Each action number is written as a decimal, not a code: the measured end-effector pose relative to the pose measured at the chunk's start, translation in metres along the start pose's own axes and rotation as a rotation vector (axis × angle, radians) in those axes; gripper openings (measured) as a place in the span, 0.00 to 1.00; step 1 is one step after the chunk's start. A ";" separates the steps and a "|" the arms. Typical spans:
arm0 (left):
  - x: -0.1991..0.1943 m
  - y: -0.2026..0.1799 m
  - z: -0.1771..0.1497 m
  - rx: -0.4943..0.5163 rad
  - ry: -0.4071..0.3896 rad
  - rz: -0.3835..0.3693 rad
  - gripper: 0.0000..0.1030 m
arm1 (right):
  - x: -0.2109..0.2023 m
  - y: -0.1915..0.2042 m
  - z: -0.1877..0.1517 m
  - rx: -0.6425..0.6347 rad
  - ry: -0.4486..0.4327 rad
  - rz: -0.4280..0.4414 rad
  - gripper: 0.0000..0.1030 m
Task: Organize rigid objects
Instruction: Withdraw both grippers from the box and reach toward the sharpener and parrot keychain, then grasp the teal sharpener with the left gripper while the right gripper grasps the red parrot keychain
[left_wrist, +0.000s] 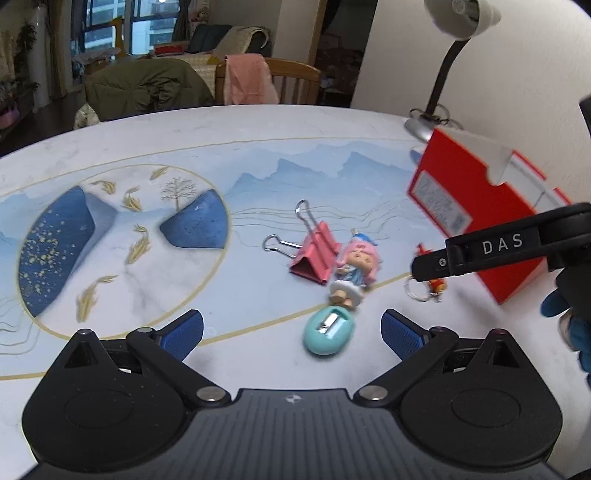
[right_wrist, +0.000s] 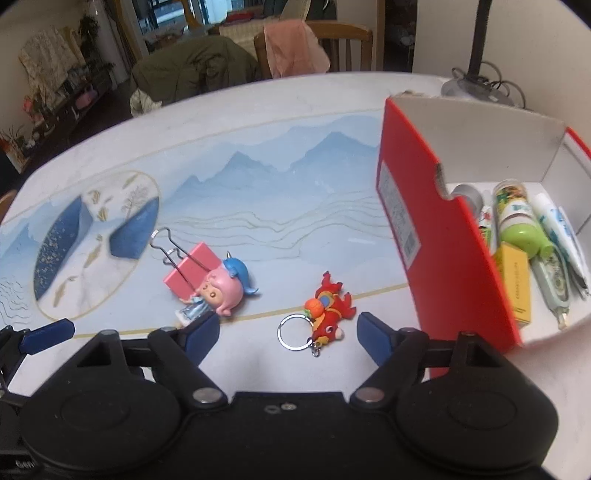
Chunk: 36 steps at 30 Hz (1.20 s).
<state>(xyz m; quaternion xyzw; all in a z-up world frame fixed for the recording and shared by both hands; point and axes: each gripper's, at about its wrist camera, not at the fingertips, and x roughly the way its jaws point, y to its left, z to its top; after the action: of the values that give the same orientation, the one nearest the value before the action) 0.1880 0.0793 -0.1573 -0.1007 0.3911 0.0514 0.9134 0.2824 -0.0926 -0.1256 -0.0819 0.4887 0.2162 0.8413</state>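
keychain (right_wrist: 327, 310) flat on table (right_wrist: 258, 122) — ring end nearest, between right gripper (right_wrist: 288, 330) jaws

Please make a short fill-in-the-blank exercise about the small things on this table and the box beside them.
1. The figurine with pink hair lies against the pink ____ clip.
2. The red keychain lies between the fingers of the ____ claw.
3. The green-capped bottle lies inside the ____ box.
4. The teal sharpener lies in front of the ____ claw.

Missing words: binder; right; red; left
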 end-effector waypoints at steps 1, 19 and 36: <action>0.003 -0.001 0.000 0.008 0.007 -0.006 1.00 | 0.004 0.001 0.001 -0.005 0.007 -0.014 0.73; 0.032 -0.010 -0.003 0.069 0.065 -0.060 0.87 | 0.036 -0.015 0.006 0.064 0.064 -0.115 0.49; 0.032 -0.027 -0.002 0.163 0.065 -0.051 0.32 | 0.029 -0.009 0.005 0.035 0.042 -0.112 0.25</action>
<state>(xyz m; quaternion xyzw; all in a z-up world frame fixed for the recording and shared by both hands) 0.2134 0.0529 -0.1773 -0.0375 0.4208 -0.0074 0.9064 0.3026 -0.0902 -0.1484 -0.0988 0.5045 0.1584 0.8430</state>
